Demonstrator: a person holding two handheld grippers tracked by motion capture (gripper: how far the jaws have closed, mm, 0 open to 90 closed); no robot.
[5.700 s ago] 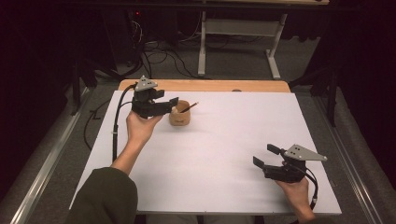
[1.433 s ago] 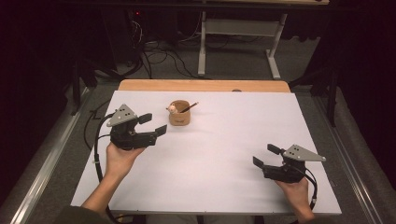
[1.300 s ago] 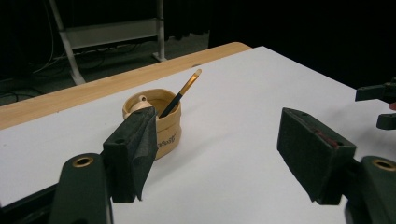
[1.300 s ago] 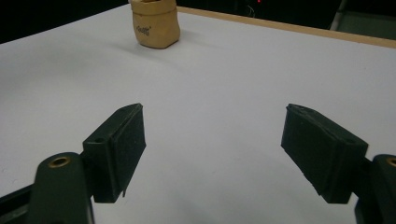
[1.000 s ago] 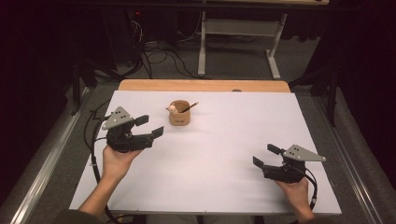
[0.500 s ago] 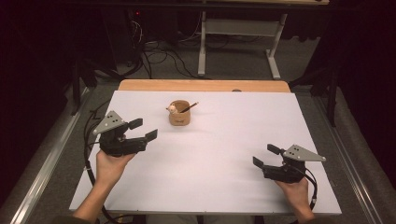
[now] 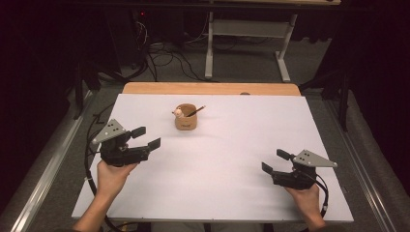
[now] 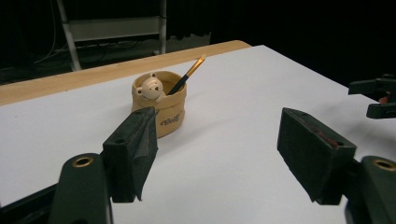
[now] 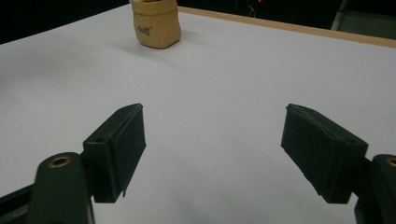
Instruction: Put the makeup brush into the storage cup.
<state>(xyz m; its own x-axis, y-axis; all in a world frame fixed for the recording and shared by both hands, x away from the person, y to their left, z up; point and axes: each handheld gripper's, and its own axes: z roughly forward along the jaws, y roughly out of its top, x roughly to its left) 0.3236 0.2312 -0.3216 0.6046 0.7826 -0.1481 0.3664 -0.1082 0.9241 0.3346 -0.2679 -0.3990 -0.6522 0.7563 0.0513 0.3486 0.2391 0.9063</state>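
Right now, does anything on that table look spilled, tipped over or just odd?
Nothing stands out. The small tan pot stands upright on the white table, a paintbrush leaning inside it beside a little bear figure. No spill or damage shows.

Both grippers are black, the left gripper (image 7: 146,137) and right gripper (image 7: 273,161) each topped by a grey three-cornered plate with small holes. Brass-coloured rivets sit at the jaw bases. A black cable trails from each, and the forearms are bare.
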